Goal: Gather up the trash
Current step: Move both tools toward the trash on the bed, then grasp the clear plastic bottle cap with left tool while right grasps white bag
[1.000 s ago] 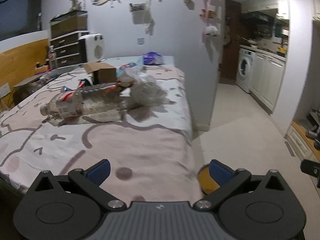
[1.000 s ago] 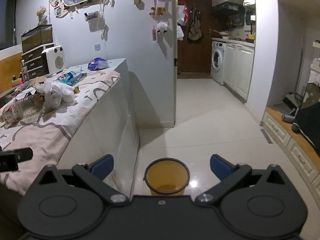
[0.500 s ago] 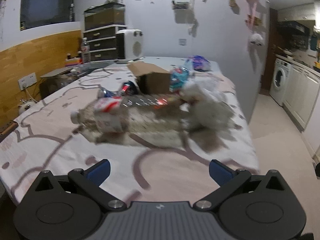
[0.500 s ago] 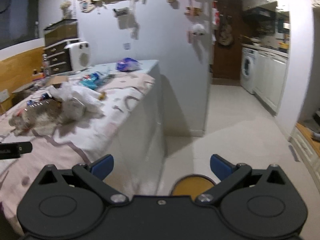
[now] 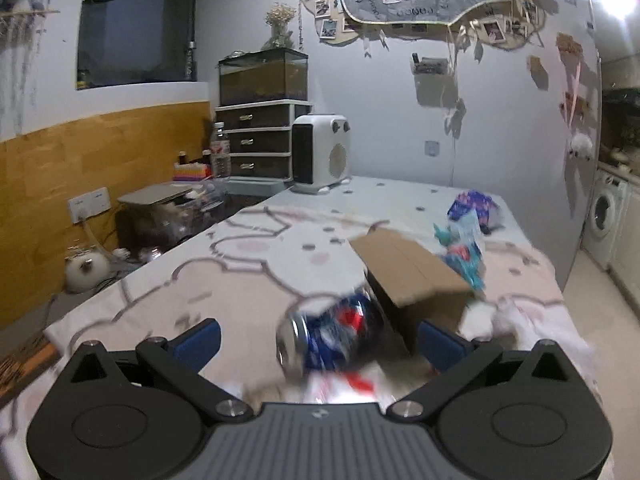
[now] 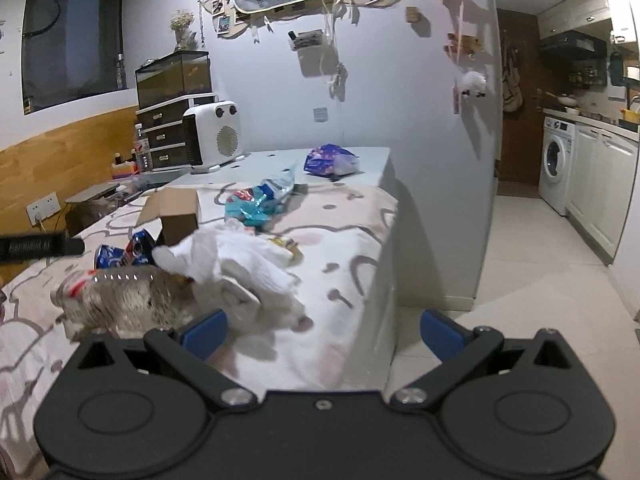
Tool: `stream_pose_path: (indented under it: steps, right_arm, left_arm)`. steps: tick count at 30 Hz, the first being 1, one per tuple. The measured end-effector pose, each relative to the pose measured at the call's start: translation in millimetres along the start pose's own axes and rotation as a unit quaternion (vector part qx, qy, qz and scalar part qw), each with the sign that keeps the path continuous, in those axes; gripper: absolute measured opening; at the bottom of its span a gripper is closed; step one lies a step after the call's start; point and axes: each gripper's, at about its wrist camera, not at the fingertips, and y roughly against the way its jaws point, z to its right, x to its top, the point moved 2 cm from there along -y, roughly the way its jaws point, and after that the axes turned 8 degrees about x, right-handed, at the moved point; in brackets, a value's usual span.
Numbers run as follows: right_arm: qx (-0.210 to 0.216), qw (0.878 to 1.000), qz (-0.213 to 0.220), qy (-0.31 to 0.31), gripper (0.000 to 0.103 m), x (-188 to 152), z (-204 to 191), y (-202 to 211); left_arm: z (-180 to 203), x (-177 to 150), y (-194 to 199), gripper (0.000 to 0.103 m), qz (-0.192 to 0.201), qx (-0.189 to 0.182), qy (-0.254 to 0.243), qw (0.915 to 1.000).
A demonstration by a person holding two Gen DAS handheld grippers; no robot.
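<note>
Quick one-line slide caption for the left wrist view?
Open left gripper poised around crushed blue-and-red soda can beside brown cardboard box on pink patterned bedspread.

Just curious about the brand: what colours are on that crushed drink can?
The can is blue with red and white markings; it shows best, though blurred, in the left wrist view.

White space heater (image 5: 320, 154) at the counter's (image 5: 256, 256) far end, beside a drawer unit (image 5: 260, 140) with a glass tank (image 5: 264, 76) on top. Washing machine (image 6: 556, 164) in the kitchen area, right.
</note>
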Motion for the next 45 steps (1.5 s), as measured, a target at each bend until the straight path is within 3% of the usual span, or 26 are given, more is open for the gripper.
stream_pose_path:
  steps: [5, 13, 20, 27, 29, 31, 34, 36, 37, 40, 41, 43, 45]
  right_arm:
    - [0.014, 1.000, 0.001, -0.022, 0.103, 6.8, -3.3, -17.8]
    - [0.050, 0.996, -0.023, -0.072, 0.103, 24.1, -0.2, -48.7]
    - [0.097, 0.987, -0.008, -0.127, 0.103, 52.1, 1.7, -69.9]
    - [0.105, 0.986, -0.052, -0.115, 0.103, 55.1, -21.1, -112.6]
    - [0.099, 0.986, -0.073, -0.113, 0.103, 48.7, -24.8, -126.3]
    - [0.093, 0.985, -0.089, -0.112, 0.103, 40.5, -26.0, -137.7]
    - [0.081, 0.984, -0.102, -0.124, 0.101, 28.2, -20.3, -146.1]
    - [0.082, 0.980, -0.105, -0.145, 0.084, 21.5, -14.0, -147.0]
    - [0.084, 0.979, -0.107, -0.155, 0.081, 18.9, -10.7, -147.3]
    - [0.102, 0.974, -0.106, -0.173, 0.058, 12.8, -5.1, -142.5]
    - [0.106, 0.974, -0.103, -0.170, 0.048, 12.0, -5.5, -138.8]
    - [0.106, 0.977, -0.094, -0.161, 0.037, 12.2, -7.5, -129.4]
    - [0.105, 0.979, -0.085, -0.153, 0.016, 12.9, -8.9, -118.6]
  left_arm:
    - [-28.7, 14.0, -57.8, 0.103, -0.051, -0.091, 0.008, 0.9945]
    - [-55.7, -19.9, -109.9, 0.103, -0.143, -0.171, 0.021, 0.9747]
    - [-72.0, -45.7, -74.6, 0.103, -0.158, -0.269, 0.044, 0.9490]
    - [-52.9, -84.2, -19.4, 0.103, -0.185, -0.321, -0.040, 0.9279]
    - [-48.2, -96.4, -6.7, 0.103, -0.190, -0.324, -0.069, 0.9243]
    - [-47.6, -105.0, 4.4, 0.103, -0.177, -0.315, -0.091, 0.9280]
    - [-50.3, -109.1, 13.3, 0.103, -0.178, -0.313, -0.085, 0.9290]
    - [-54.0, -109.4, 15.3, 0.103, -0.186, -0.307, -0.067, 0.9309]
    - [-55.4, -109.3, 16.9, 0.103, -0.187, -0.300, -0.061, 0.9333]
    - [-57.7, -108.4, 22.3, 0.100, -0.184, -0.261, -0.053, 0.9461]
    - [-59.7, -108.5, 25.9, 0.099, -0.179, -0.249, -0.053, 0.9503]
    - [-63.5, -108.3, 34.0, 0.095, -0.169, -0.230, -0.055, 0.9569]
    - [-67.0, -108.9, 42.0, 0.091, -0.159, -0.212, -0.058, 0.9625]
